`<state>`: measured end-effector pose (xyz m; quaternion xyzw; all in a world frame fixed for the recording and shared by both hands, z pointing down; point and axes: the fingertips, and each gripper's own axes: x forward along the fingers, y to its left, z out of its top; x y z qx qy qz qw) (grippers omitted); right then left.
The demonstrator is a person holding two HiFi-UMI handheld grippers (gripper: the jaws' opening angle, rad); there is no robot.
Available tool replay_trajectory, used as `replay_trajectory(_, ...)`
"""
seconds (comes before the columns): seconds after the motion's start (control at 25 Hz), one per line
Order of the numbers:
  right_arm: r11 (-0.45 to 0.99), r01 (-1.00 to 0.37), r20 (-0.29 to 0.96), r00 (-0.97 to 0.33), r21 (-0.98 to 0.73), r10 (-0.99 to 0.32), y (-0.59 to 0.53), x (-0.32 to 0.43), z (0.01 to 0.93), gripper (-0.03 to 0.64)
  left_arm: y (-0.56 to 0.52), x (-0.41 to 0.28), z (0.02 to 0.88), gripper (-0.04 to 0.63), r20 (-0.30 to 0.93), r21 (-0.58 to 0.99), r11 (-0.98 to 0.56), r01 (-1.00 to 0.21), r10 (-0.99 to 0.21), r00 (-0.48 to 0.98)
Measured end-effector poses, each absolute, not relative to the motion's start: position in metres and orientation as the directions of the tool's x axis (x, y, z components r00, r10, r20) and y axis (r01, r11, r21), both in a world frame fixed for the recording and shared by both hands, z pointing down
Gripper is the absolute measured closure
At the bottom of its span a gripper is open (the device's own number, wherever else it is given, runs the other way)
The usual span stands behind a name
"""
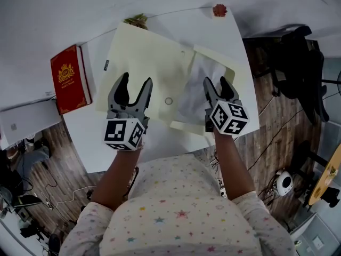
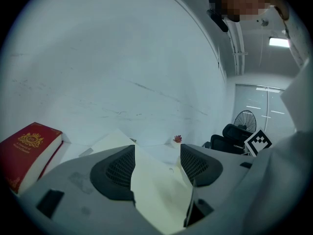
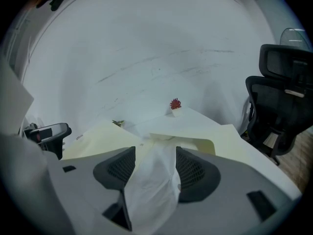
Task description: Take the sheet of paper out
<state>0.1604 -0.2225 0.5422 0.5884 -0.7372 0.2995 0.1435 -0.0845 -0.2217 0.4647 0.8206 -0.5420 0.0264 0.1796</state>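
Now a large cream envelope (image 1: 144, 57) lies flat on the white table (image 1: 160, 145), smooth and matte, its open end toward the person's right. Out of that opening comes the sheet of paper (image 3: 154, 185), white, thin and crinkled, partly clear of the envelope while its far end sits inside. The right hand-held gripper (image 3: 155, 153) has its dark, mesh-textured pads closed in on the sheet, which bunches between them and bulges over the right-hand pad. The left hand-held gripper (image 2: 157, 154) has its jaws apart with nothing pinched; the gap between them shows only the plain face of the envelope, over whose left half it is set. No view shows whether its tips touch the card.

Only the head view gives the envelope's whole rectangular outline, a small round ring (image 1: 168, 101) near its middle, and the sheet's pale wrinkled shape fanning toward the person. It also shows a red book (image 1: 69, 79) with a gold crest lying just beside the envelope's left edge. The left gripper view adds the book's thickness and its pale page edge, plus a standing fan (image 2: 244, 121) far off. The right gripper view alone shows the curved lip of the envelope's opening above the sheet, a small red ornament (image 3: 175, 103) at the table's far corner, and a black office chair (image 3: 281, 97) beside the table
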Motion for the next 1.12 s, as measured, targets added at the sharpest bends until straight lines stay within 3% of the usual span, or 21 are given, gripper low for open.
replay_trajectory(0.84,0.159,-0.965,0.714,-0.260,-0.207,-0.650,-0.221,0.148,0.591,0.360,-0.223,-0.082,0.479,0.321,0.269,0.259,-0.344,-0.903,-0.872,0.409)
replay_trajectory(1.12,0.114,-0.982,0.768,-0.191,-0.154,-0.611,-0.223,0.152,0.604,0.364,-0.221,-0.086,0.480,0.321,0.275,0.257,-0.337,-0.906,-0.873,0.403)
